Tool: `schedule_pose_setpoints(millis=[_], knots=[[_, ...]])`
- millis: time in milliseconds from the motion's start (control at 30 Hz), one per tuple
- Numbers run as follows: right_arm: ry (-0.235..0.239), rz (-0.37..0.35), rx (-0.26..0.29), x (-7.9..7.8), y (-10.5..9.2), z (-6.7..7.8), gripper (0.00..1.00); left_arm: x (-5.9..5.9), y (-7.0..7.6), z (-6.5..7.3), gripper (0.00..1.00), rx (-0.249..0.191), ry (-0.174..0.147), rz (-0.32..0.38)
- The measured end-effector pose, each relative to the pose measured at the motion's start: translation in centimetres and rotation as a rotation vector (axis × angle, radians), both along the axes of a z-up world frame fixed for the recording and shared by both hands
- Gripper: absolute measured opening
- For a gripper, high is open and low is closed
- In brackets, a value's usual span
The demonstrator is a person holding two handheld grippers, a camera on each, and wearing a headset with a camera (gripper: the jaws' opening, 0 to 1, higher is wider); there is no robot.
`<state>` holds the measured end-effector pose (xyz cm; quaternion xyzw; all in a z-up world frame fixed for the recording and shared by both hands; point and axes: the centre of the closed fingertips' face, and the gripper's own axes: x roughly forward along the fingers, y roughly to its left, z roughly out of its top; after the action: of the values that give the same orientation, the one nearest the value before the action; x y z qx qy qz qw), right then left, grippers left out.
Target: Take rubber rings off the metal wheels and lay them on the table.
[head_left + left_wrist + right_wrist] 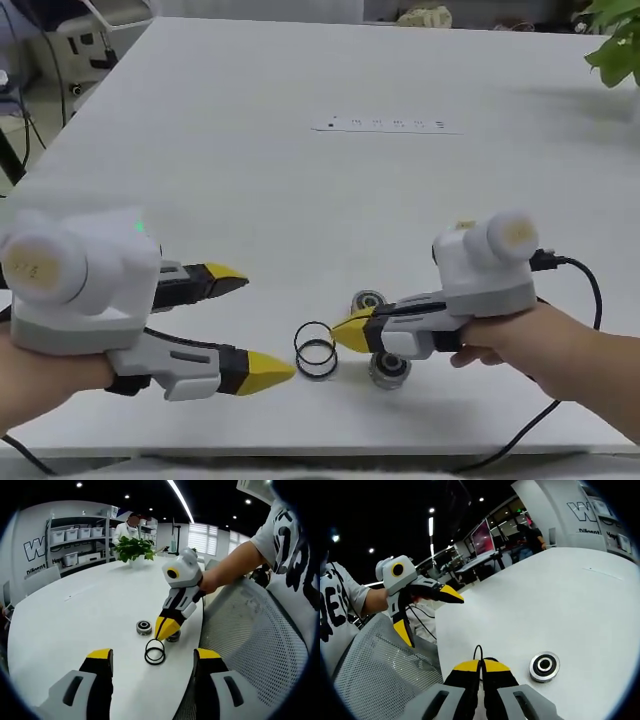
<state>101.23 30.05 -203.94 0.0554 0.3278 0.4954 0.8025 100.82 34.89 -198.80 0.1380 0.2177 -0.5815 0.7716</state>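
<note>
Two black rings (pixel 316 350) lie overlapping near the front edge of the bench (pixel 300 170), about midway along it. The right gripper (pixel 347 330) reaches in from the right with its jaws pressed together. In the right gripper view a thin black loop rises from between the tips, so it seems to pinch one ring by its right rim.

The far wheel (pixel 368 300) sits just behind those tips. The near wheel (pixel 388 368) sits under the gripper's body, closer to the front edge. I cannot tell whether either wheel carries a ring.

The left gripper (pixel 252 322) hangs left of the rings, jaws wide and holding nothing, tips pointing at them. The rings lie between the two grippers, with the right one nearer. I judge the next move is to let the pinched ring drop flat, then go right to the wheels.
</note>
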Motion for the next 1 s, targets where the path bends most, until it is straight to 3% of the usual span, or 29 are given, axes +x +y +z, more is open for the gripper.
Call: schedule_pose_setpoints(millis=[400, 1000], knots=[[0.045, 0.011, -0.006, -0.3, 0.1, -1.0, 0.00, -0.2, 0.2, -0.2, 0.63, -0.004, 0.010, 0.010], [0.067, -0.030, -0.048, 0.4, -0.6, -2.5, 0.00, -0.5, 0.6, -0.7, 0.62, 0.003, 0.025, 0.015]])
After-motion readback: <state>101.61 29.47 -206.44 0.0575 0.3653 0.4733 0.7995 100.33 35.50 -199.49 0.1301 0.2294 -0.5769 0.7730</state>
